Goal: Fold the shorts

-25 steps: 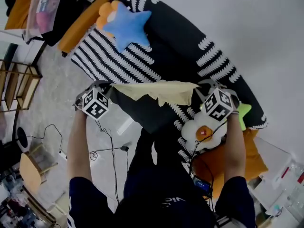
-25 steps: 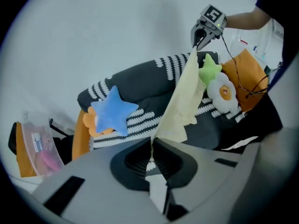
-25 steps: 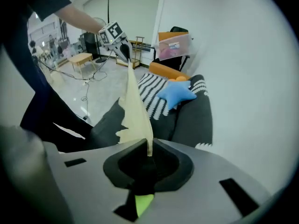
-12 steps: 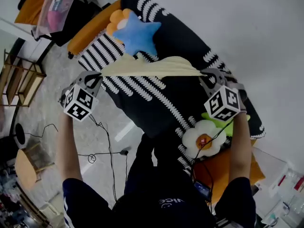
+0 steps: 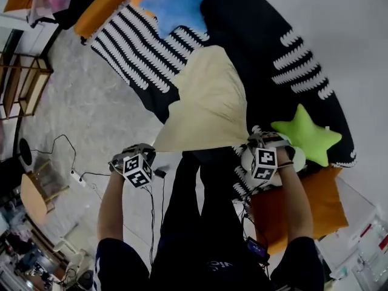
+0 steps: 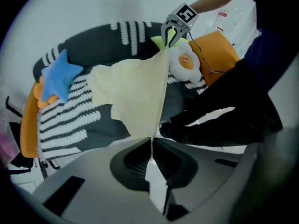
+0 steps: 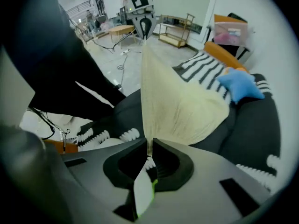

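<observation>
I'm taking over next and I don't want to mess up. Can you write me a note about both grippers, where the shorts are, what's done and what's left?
Left gripper: shut on one near corner of the pale yellow shorts.
Right gripper: shut on the other near corner.
Shorts: the far end lies on the black striped sofa, between the blue star cushion and the green star cushion. The near edge is stretched taut between the two grippers.
Done: shorts spread out; no fold shows yet.
Left: probably lay the near edge down, then make the folds.
</observation>
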`<state>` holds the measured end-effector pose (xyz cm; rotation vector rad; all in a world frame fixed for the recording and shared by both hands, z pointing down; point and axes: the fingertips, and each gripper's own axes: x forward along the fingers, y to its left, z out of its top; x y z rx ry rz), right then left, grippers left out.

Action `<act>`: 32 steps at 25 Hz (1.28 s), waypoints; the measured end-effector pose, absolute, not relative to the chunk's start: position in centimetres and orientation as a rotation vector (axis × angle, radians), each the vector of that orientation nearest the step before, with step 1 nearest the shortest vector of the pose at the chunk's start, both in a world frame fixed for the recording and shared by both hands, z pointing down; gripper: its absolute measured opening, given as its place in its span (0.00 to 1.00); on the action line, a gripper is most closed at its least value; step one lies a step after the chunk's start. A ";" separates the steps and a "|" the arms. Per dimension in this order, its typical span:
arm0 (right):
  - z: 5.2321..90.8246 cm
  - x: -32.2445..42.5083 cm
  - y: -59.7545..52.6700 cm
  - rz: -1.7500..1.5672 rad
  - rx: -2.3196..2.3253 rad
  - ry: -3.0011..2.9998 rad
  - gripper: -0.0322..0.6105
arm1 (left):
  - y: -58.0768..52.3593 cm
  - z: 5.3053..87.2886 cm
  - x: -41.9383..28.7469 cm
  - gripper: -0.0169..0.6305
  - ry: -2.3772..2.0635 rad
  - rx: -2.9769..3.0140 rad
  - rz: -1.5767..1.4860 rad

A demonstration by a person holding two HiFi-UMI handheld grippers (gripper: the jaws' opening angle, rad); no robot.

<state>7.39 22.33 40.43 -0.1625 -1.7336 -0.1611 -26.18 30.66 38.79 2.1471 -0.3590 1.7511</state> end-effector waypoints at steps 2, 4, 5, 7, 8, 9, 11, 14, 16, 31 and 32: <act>43.9 8.0 26.6 -0.107 -0.262 -1.685 0.12 | 34.5 41.5 -25.5 0.05 -0.221 2.104 1.780; 46.3 8.1 30.0 -0.050 -0.331 -1.655 0.12 | 37.1 43.1 -25.4 0.05 -0.125 2.066 1.798; 47.2 8.1 31.5 -0.017 -0.352 -1.648 0.12 | 38.0 43.7 -25.5 0.05 -0.103 2.044 1.796; 48.5 8.0 34.0 0.066 -0.358 -1.645 0.12 | 39.2 44.6 -25.8 0.05 -0.111 1.994 1.778; 49.1 8.1 34.9 0.112 -0.347 -1.642 0.12 | 39.5 45.0 -25.9 0.05 -0.121 1.970 1.764; 49.5 8.1 35.5 0.154 -0.334 -1.633 0.12 | 39.6 45.4 -25.9 0.05 -0.127 1.953 1.754; 50.2 8.1 36.1 0.211 -0.318 -1.610 0.12 | 39.6 45.8 -26.0 0.05 -0.122 1.938 1.750; 50.4 7.8 36.3 0.264 -0.277 -1.609 0.12 | 39.7 45.6 -26.2 0.05 -0.079 1.930 1.748; 50.2 7.9 36.8 0.309 -0.250 -1.616 0.12 | 39.9 45.3 -26.2 0.05 -0.023 1.918 1.753; 46.7 7.5 31.1 0.704 0.061 -1.787 0.12 | 23.4 40.6 -26.0 0.05 0.055 2.073 1.838; 46.4 7.8 29.8 0.752 0.106 -1.798 0.12 | 21.3 40.1 -25.5 0.05 0.088 2.083 1.848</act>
